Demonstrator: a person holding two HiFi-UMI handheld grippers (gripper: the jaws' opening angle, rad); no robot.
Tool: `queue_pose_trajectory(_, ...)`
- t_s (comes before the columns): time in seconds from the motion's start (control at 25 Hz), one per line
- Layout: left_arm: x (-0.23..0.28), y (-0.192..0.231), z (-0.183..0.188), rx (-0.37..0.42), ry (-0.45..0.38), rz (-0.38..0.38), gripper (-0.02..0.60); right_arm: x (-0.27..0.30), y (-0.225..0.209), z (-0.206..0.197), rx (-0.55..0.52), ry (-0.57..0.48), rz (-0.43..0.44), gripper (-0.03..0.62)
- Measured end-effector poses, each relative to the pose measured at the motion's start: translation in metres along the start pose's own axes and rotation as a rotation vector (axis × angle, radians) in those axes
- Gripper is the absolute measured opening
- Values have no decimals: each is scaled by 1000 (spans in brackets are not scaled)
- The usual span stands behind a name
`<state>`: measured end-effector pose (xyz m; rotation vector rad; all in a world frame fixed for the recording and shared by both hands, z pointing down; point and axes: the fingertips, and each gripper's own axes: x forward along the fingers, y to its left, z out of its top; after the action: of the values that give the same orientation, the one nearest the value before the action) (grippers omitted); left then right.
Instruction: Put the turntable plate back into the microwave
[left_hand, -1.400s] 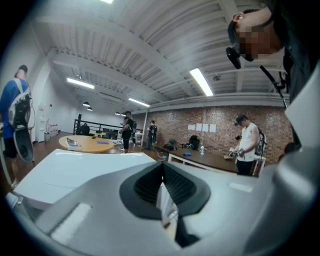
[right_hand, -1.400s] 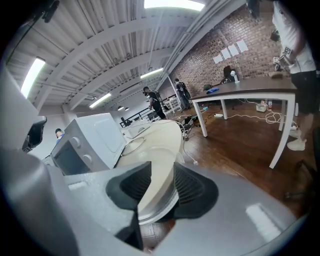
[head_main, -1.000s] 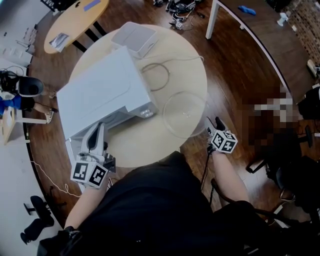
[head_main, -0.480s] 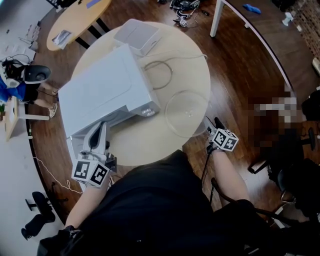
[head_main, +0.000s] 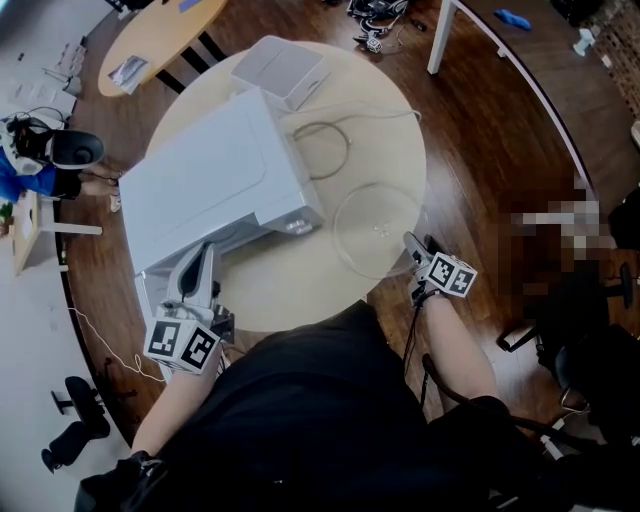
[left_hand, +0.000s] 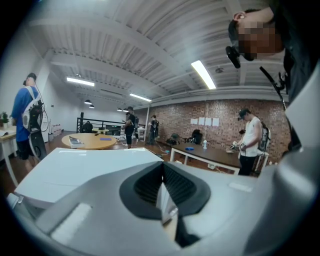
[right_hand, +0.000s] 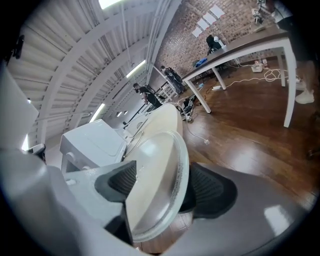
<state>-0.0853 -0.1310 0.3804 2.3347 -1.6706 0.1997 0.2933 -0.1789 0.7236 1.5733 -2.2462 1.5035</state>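
Note:
The clear glass turntable plate (head_main: 375, 225) lies on the round beige table (head_main: 300, 290), at its right edge. My right gripper (head_main: 415, 250) sits at the plate's near rim. In the right gripper view the plate (right_hand: 160, 165) stands edge-on between the jaws of the right gripper (right_hand: 161, 187); the jaws are opening and the pads do not press on it. The white microwave (head_main: 210, 180) stands at the table's left with its door (head_main: 160, 295) swung toward me. My left gripper (head_main: 195, 275) is shut on the door's thin edge (left_hand: 161, 192).
A white box (head_main: 277, 68) and a looped cable (head_main: 325, 140) lie behind the microwave. A wooden side table (head_main: 150, 40) stands far left, a white table leg (head_main: 440, 35) far right, office chairs at the right. Several people stand in the room.
My right gripper has slid in toward the plate and lower, so the rim now lies between its jaws. The left gripper has stayed on the door.

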Motion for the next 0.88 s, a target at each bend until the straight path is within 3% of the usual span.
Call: queue_pose_trajectory(0.88, -5, -3, 6, 35, 3, 45, 3, 38, 12, -16, 28, 95, 74, 333)
